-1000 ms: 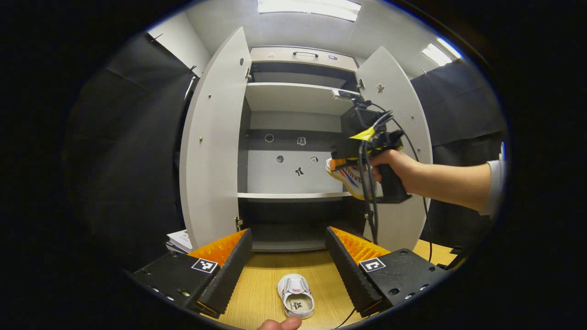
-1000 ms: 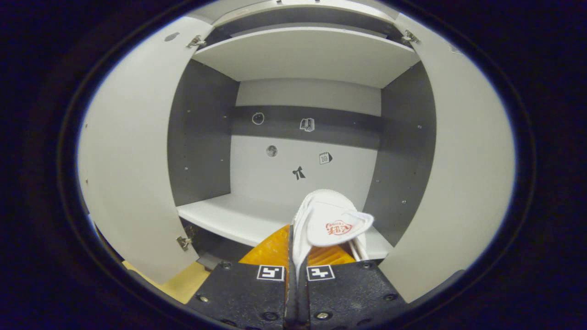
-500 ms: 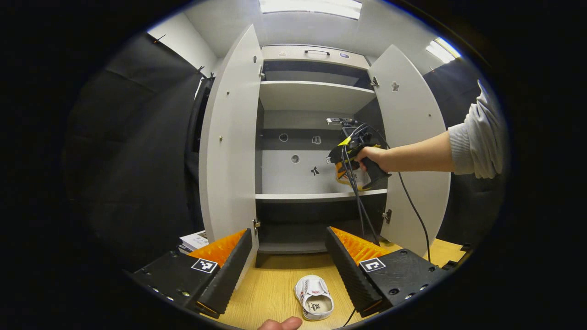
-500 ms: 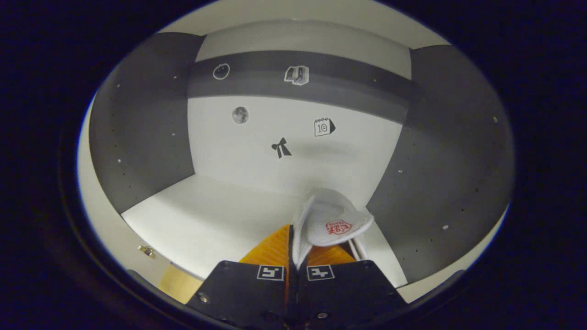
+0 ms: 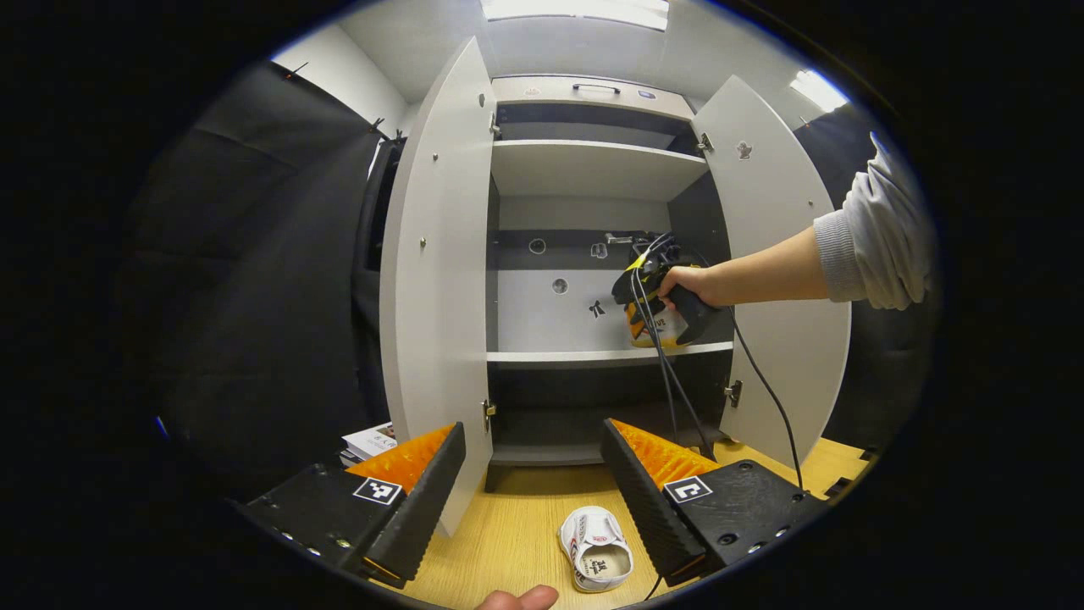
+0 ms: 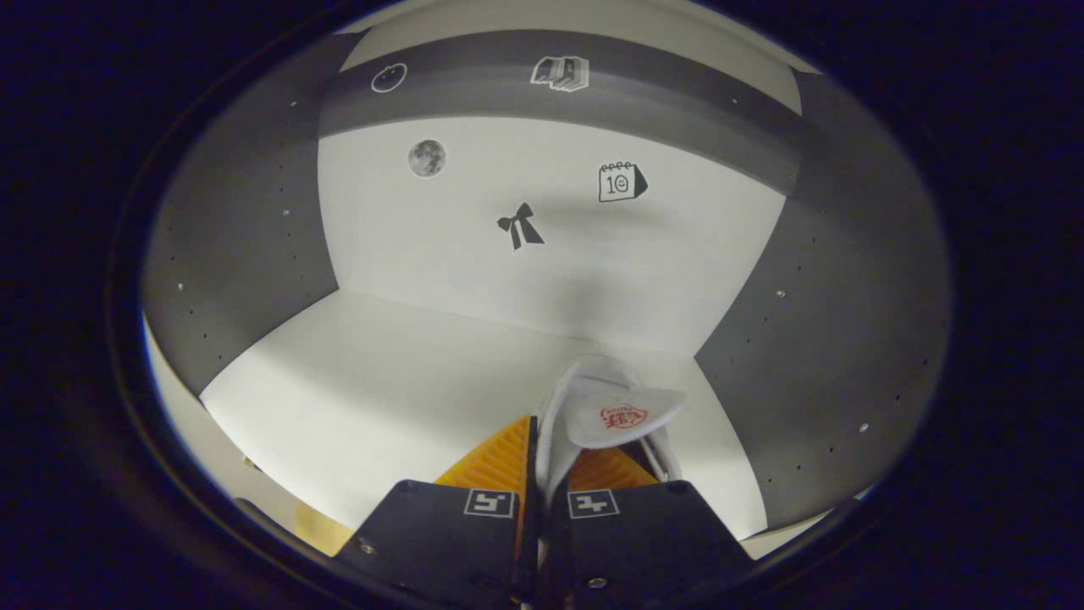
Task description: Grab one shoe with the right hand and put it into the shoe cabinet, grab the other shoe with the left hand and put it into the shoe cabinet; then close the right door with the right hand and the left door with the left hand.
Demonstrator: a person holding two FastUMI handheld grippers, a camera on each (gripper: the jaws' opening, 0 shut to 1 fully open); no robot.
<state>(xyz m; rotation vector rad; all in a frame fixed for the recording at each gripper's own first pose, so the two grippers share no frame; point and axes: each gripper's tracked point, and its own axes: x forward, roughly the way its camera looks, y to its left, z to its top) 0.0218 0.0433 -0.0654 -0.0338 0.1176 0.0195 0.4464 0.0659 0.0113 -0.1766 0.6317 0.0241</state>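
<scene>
- right gripper [image 6: 542, 440] clamped on a white shoe [image 6: 614, 411], inside the shoe cabinet [image 5: 593, 169] over its middle shelf [image 6: 406, 381]
- left gripper [image 5: 533, 474] wide open, holding nothing, other shoe [image 5: 597, 559] on the counter [image 5: 508, 542] before the cabinet

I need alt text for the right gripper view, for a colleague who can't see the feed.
The right gripper, shut on a white shoe, holds it just above the white shelf inside the cabinet, near the right side wall. Small stickers dot the back wall behind.
</scene>
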